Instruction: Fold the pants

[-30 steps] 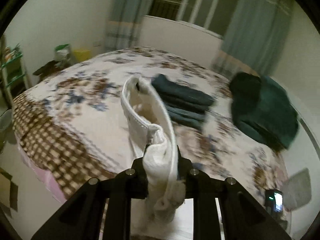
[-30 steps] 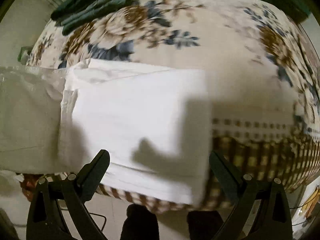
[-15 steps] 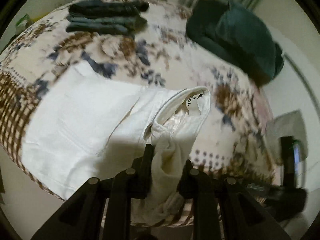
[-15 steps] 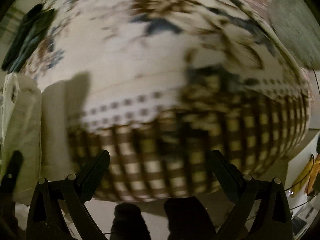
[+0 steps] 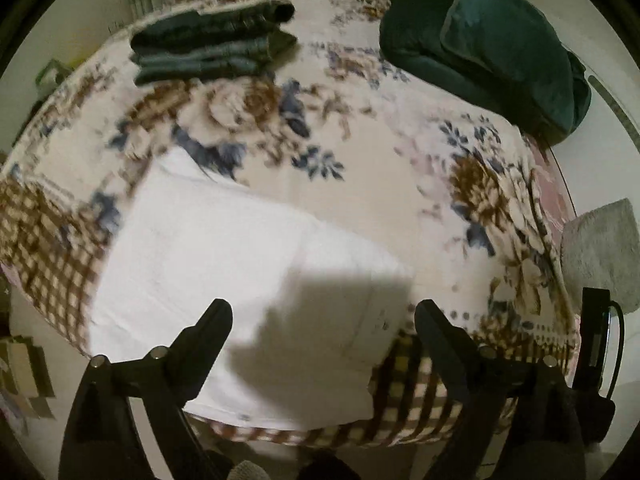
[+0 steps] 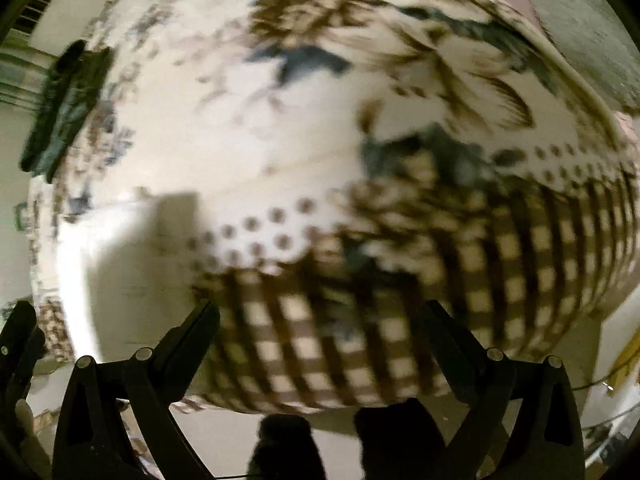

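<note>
Floral bedspread (image 5: 360, 168) is carrying the folded white pants (image 5: 240, 272) near its edge; both grippers, left (image 5: 322, 320) and right (image 6: 320, 320), are hovering with jaws spread, gripping nothing.

floral bedspread (image 5: 360, 152) | dark folded clothes stack (image 5: 212, 46) | green blanket (image 5: 492, 44)

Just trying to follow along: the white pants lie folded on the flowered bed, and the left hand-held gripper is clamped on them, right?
Not quite. The left wrist view shows the left hand-held gripper open, holding nothing. The white pants do lie folded on the flowered bed.
</note>
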`<state>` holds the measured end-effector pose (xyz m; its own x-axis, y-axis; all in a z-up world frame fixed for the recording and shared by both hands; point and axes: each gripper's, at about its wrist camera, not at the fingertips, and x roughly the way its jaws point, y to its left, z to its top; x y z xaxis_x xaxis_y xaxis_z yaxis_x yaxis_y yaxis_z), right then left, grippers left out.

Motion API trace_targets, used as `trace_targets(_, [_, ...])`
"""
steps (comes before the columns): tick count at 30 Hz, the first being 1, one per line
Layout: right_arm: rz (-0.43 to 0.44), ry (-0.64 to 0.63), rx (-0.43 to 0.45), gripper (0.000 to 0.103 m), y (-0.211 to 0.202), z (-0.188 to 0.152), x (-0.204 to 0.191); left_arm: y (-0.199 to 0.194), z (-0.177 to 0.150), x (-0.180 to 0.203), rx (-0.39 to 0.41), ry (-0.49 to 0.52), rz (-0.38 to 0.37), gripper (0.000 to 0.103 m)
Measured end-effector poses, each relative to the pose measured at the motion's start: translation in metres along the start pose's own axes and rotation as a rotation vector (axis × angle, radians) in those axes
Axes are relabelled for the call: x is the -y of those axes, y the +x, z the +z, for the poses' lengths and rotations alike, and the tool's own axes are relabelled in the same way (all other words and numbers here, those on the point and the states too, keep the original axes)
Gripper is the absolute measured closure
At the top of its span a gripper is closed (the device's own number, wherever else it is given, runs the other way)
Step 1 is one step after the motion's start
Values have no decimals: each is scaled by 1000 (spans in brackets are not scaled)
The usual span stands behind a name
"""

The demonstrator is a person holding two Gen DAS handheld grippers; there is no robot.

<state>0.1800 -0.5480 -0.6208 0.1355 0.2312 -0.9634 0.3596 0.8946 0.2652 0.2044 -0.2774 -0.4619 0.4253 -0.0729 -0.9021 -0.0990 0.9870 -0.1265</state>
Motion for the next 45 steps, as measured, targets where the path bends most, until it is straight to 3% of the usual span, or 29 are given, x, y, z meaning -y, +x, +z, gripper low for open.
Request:
trace_targets(3, [112,-5,8,2,1,5,-21,-12,16,-28,28,-9,36,10])
trace_targets(6, [235,10,-35,2,18,11,-40,-13,29,-79,34,-56,86,10])
trace_targets(9, [363,81,-116,2,50,14,-53,0,36,-135,-2,-100,145,10])
trace_targets(13, [462,190,-176,2,88,15,-70,19,39,-193,-41,-124,180,10])
trace_targets(14, [510,206,-158,16,90,16,-76,24,41,-205,-53,-131,174,10])
trace_targets(15, [541,207,-144,64,92,16,-83,27,42,-213,-60,-135,169,10])
trace_targets(16, [535,190,-147,85,91,16,-91,30,44,-218,-64,-137,161,10])
trace_targets(18, [420,123,-69,94,72,14,-109,38,48,-225,-81,-140,133,10])
trace_targets(24, [262,120,62,94,31,11,-106,58,70,-223,-119,-97,-20,10])
trace_targets(28, [232,168,24,92,48,13,-80,81,90,-210,-155,-56,-92,10])
trace_targets(30, [202,198,8,65,54,13,-76,102,105,-200,-172,-21,-105,10])
trace_targets(31, [197,219,19,62,50,11,-69,110,110,-197,-176,-12,-103,10])
trace_targets(33, [222,275,70,53,35,2,-62,134,123,-192,-199,11,-106,10])
trace_targets(36, [231,311,117,52,15,-18,-57,168,131,-197,-246,33,-43,7])
trace_targets(38, [212,330,139,51,2,-40,-55,184,132,-209,-279,16,-70,3])
trace_targets(40, [220,363,133,44,-1,-63,-51,175,132,-217,-282,-19,-111,3])
trace_targets(45, [417,472,34,32,29,-119,-43,112,111,-226,-218,-35,-188,4])
